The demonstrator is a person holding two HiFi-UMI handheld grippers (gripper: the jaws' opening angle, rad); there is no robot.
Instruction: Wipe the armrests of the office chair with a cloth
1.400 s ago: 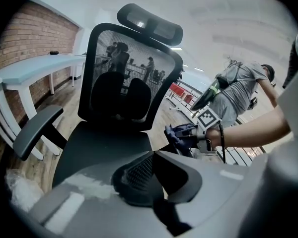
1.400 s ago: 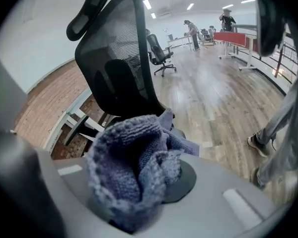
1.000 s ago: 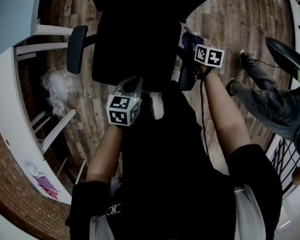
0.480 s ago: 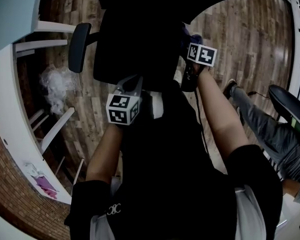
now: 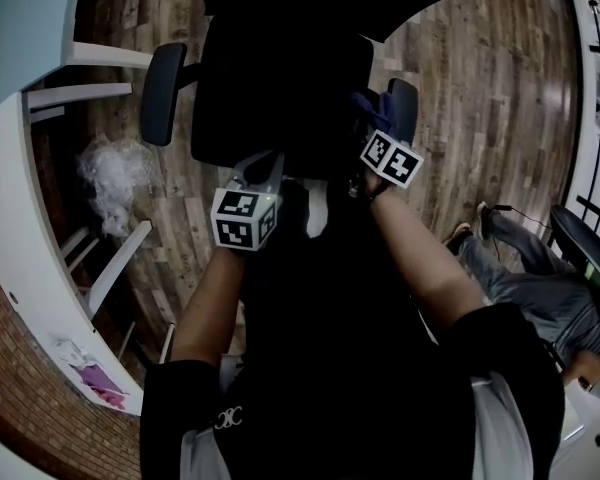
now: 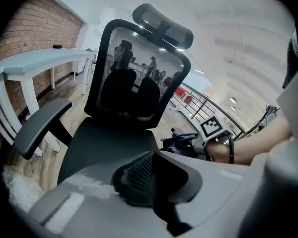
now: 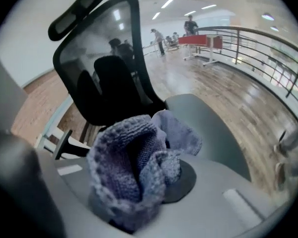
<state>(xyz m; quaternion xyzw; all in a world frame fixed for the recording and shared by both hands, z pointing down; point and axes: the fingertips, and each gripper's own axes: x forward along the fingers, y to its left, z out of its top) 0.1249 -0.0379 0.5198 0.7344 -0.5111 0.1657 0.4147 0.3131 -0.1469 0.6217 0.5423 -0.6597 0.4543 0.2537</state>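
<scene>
A purple knitted cloth [image 7: 131, 162] is pinched, bunched up, between the jaws of the right gripper [image 7: 141, 197]. It is held at the near end of the right armrest [image 7: 213, 128] of the black office chair [image 5: 280, 78]. Whether the cloth is pressed onto the pad cannot be told. The left gripper [image 6: 149, 175] is held low in front of the seat [image 6: 109, 143], its jaws pressed together with nothing between them. The left armrest [image 5: 162, 93] is seen well apart from both grippers, on the side of a white worktop [image 5: 20, 198]. A second person's legs [image 5: 525, 278] are seen on the wooden floor [image 5: 480, 68] at the right.
</scene>
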